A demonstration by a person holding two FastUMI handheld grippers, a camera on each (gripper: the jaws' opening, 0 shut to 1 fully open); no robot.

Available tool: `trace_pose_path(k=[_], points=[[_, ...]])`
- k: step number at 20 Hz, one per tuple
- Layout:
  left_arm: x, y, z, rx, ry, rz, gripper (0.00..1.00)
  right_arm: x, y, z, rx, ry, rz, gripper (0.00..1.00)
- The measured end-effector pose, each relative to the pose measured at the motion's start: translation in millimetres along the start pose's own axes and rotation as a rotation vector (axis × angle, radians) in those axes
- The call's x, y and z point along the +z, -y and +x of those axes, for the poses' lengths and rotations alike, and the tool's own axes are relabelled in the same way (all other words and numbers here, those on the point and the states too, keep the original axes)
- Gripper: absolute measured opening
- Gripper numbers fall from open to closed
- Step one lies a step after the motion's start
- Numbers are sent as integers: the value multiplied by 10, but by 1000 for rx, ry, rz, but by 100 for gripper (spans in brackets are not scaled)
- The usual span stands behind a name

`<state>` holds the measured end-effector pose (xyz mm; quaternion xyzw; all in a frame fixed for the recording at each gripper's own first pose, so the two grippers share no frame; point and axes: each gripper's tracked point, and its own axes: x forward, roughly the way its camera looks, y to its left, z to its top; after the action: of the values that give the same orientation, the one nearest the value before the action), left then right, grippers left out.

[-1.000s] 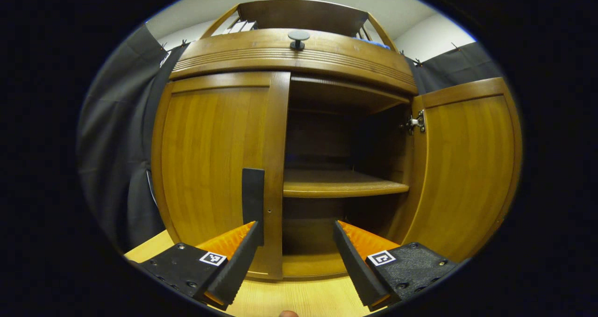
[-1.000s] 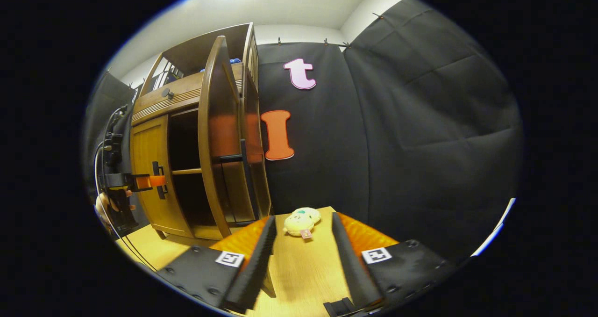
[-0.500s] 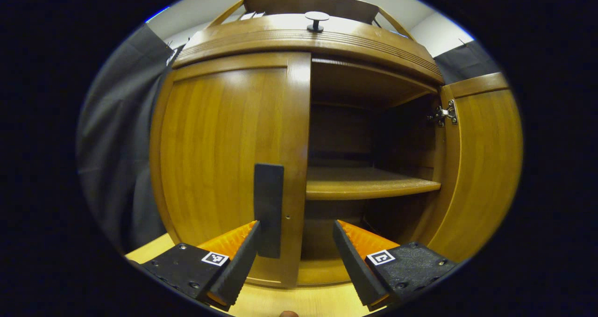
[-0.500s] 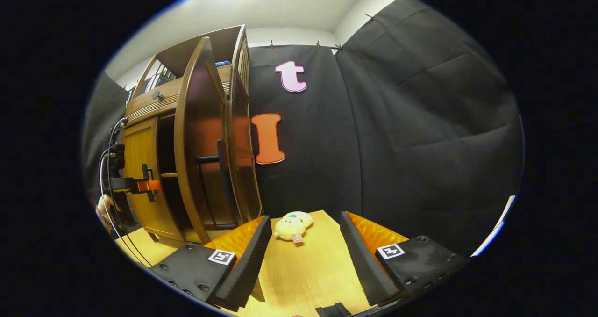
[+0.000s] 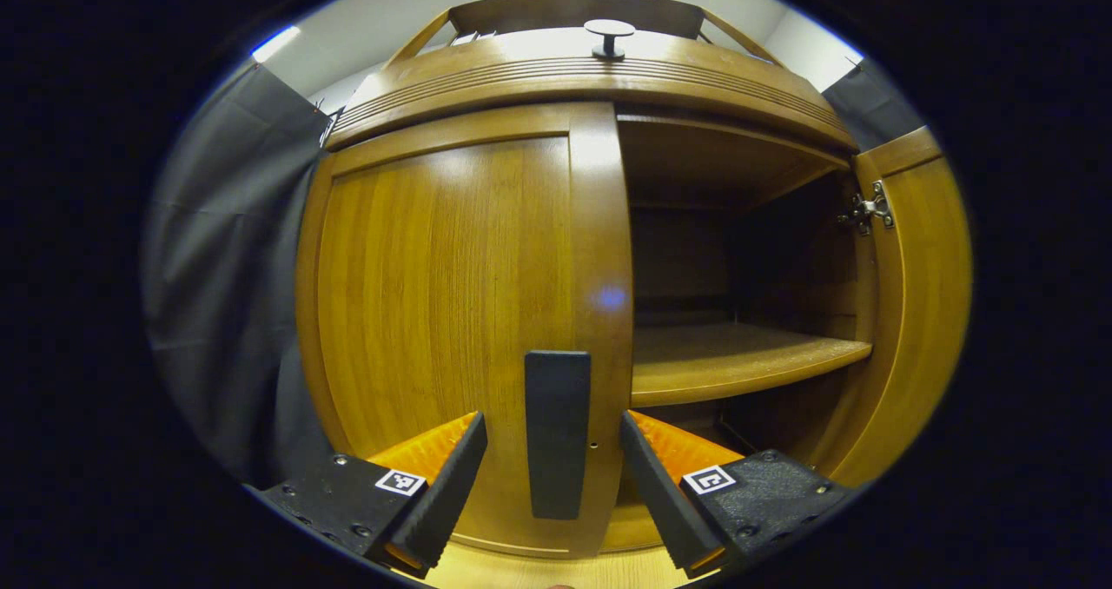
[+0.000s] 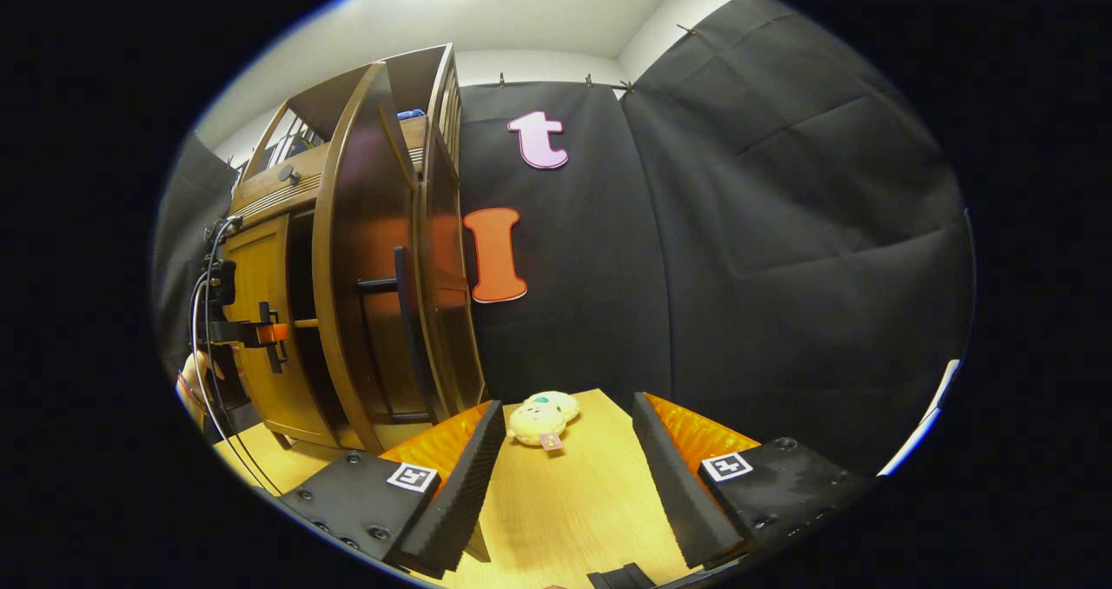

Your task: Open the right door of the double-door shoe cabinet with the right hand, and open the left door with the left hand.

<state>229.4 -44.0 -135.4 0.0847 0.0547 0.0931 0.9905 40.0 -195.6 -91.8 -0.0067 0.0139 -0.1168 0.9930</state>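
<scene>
The wooden shoe cabinet (image 5: 452, 276) is close in front in the left gripper view. Its left door (image 5: 434, 294) is closed, and the door's dark upright handle (image 5: 557, 450) stands between the fingers of my left gripper (image 5: 552, 426), which is open and not touching it. The right door (image 5: 912, 311) is swung wide open, showing a bare shelf (image 5: 738, 367). In the right gripper view the open right door (image 6: 360, 250) is seen edge-on with its handle (image 6: 404, 311). My right gripper (image 6: 569, 408) is open over the table, away from the cabinet.
A small plush toy (image 6: 539, 417) lies on the wooden table (image 6: 573, 502) ahead of the right gripper. A round knob (image 5: 608, 35) sits on the cabinet top. The left gripper (image 6: 261, 333) and the hand (image 6: 187, 376) holding it show at the left door. Black cloth walls surround.
My left gripper has moved nearer and to the right, so the left door's handle now stands between its fingers. The right gripper has turned slightly and stayed open.
</scene>
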Motion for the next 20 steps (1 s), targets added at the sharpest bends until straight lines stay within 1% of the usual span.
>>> trace_pose_path(k=[1,2,5,6,7,8,9,10,11,12,13,14,16,17,18,19,20], points=[[16,24,21,-16,3,-15,92,19,19,-2,-5,6,-5,84],[33,47,14,-27,14,-26,90,39,36,1,-12,12,-10,95],[-35,93,-3,-45,-6,-28,88,56,36,6,-14,21,-5,95],[-80,115,5,-56,-23,-33,77,52,25,-3,-11,21,-1,95],[-112,72,35,-35,-35,-27,65,47,22,-4,-9,19,0,95],[-130,48,7,-47,-44,-17,54,29,28,-20,-11,17,-1,95],[-106,46,-4,-73,-21,-11,43,31,31,-27,-13,15,-2,95],[-94,65,-29,-100,-2,-10,31,26,34,-48,-15,14,-4,100],[-73,70,-52,-117,12,-9,31,20,44,-58,-18,9,-8,95],[-33,48,-69,-120,18,-31,27,23,39,-79,-20,4,-10,100],[8,51,-85,-119,24,-66,25,39,20,-102,-19,3,-11,100],[32,56,-88,-124,24,-80,24,62,-9,-135,-18,6,-12,100],[46,39,-137,-135,29,-63,23,119,-63,-223,-15,21,-19,100],[48,18,-163,-138,26,-53,23,131,-86,-275,-16,25,-25,95],[39,-1,-174,-144,20,-52,27,149,-98,-321,-19,30,-30,95],[24,-9,-228,-153,12,-57,25,184,-104,-358,-21,36,-31,95],[9,-9,-297,-162,6,-58,26,204,-120,-405,-22,41,-28,100]])
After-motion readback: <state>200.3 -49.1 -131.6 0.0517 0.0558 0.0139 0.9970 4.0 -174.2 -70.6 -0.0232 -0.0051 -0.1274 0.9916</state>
